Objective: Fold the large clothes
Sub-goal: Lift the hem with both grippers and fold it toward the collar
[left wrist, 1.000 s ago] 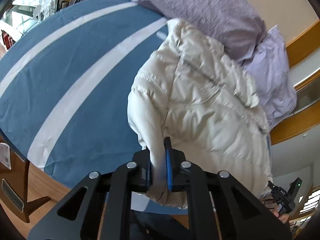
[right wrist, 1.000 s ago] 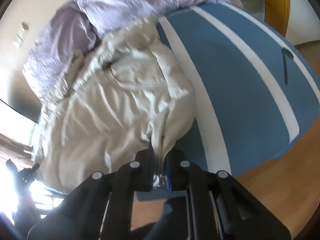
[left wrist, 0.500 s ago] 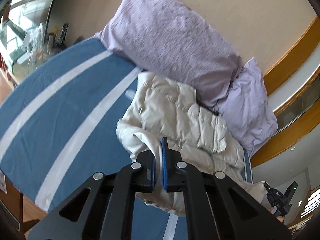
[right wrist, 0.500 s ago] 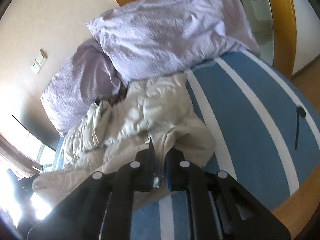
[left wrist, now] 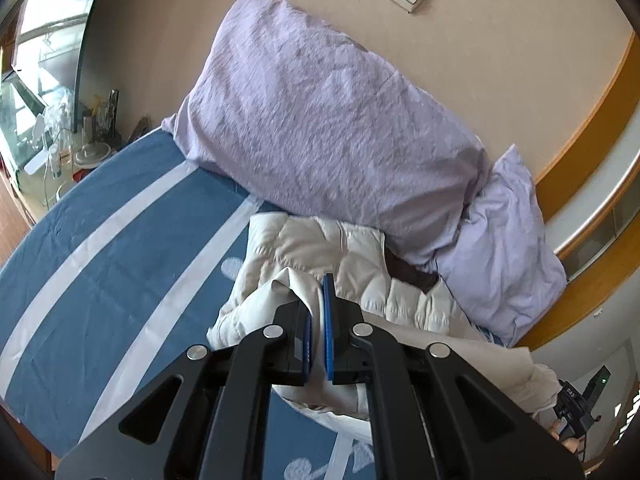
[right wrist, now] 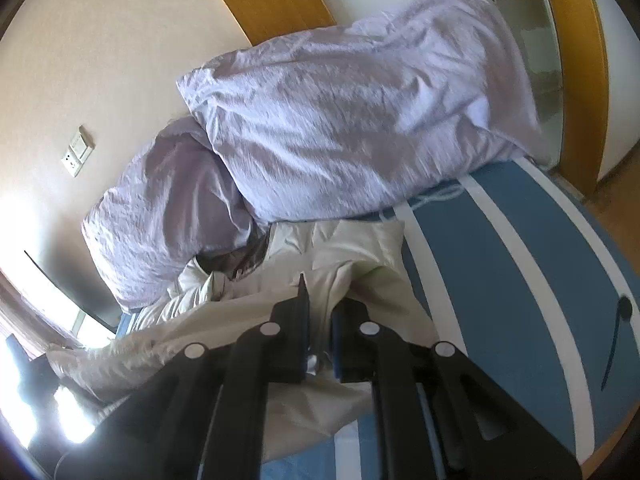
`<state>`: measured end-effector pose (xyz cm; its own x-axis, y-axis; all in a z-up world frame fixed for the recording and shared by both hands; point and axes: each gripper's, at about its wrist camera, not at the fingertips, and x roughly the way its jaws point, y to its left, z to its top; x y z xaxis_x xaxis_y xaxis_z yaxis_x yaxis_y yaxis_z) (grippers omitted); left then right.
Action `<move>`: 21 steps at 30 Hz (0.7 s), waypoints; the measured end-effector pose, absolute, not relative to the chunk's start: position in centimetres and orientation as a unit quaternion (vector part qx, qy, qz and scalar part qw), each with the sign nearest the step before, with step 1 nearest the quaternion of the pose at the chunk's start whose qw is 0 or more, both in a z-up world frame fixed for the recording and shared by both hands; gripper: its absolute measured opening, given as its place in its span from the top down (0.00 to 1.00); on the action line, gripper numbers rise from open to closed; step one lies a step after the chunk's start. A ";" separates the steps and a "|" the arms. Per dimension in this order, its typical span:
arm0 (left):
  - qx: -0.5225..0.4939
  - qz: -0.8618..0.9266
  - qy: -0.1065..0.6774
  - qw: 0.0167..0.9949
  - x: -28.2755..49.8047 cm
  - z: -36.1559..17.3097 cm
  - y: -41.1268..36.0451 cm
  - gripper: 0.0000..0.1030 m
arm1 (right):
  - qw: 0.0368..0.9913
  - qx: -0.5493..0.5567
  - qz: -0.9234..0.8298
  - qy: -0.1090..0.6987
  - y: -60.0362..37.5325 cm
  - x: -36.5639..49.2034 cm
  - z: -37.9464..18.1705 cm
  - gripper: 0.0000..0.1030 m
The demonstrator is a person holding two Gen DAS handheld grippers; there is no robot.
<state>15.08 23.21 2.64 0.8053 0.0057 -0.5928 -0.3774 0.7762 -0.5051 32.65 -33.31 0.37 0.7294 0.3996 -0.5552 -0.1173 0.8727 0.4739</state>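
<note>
Now both tools clenched on jacket (left wrist: 360, 280) hem: left tool (left wrist: 317, 320) and right tool (right wrist: 320, 320) at near edge, garment's body stretching far toward pillows (left wrist: 320, 120) on bed (left wrist: 100, 260).

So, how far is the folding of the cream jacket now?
Early stage. Both grippers, left gripper and right gripper, are shut on the cream puffer jacket, whose held edge is raised off the blue striped bed. No neat fold shows yet: it lies crumpled against the lilac pillows. Folding and flattening remain.
</note>
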 end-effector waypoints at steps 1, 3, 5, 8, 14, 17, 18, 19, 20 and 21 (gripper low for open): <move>-0.317 0.111 0.292 0.896 15.7 2.8 23.3 0.97 | 0.907 0.207 0.144 0.337 -33.2 33.3 0.6 0.91; -0.318 0.116 0.288 0.896 16.8 3.1 23.4 0.97 | 0.908 0.205 0.147 0.334 -33.0 34.4 1.1 0.91; -0.318 0.121 0.286 0.896 17.7 3.3 23.6 0.97 | 0.909 0.205 0.150 0.332 -32.8 35.8 1.7 0.91; -0.316 0.131 0.284 0.896 19.7 3.7 23.7 0.97 | 0.910 0.200 0.150 0.331 -32.6 37.6 2.2 0.91; -0.313 0.153 0.288 0.892 23.5 3.8 24.0 0.97 | 0.910 0.195 0.142 0.336 -32.0 41.9 2.1 0.91; -0.310 0.163 0.296 0.889 25.3 3.2 24.2 0.97 | 0.911 0.183 0.134 0.344 -31.3 43.9 1.4 0.91; -0.310 0.165 0.299 0.887 25.7 2.9 24.2 0.97 | 0.911 0.178 0.131 0.349 -31.1 44.5 1.0 0.91; -0.310 0.168 0.304 0.885 26.3 2.5 24.3 0.97 | 0.910 0.176 0.128 0.353 -30.8 45.0 0.6 0.91; -0.310 0.170 0.308 0.883 26.8 2.2 24.4 0.97 | 0.908 0.174 0.124 0.361 -30.6 45.8 0.0 0.91; -0.309 0.173 0.312 0.882 27.3 1.9 24.4 0.97 | 0.907 0.173 0.122 0.365 -30.5 46.2 -0.3 0.91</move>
<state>27.28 24.42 1.91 0.7460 0.1120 -0.6565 -0.4972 0.7494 -0.4372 46.22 -30.46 -0.30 0.7036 0.3475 -0.6198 -0.0945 0.9103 0.4031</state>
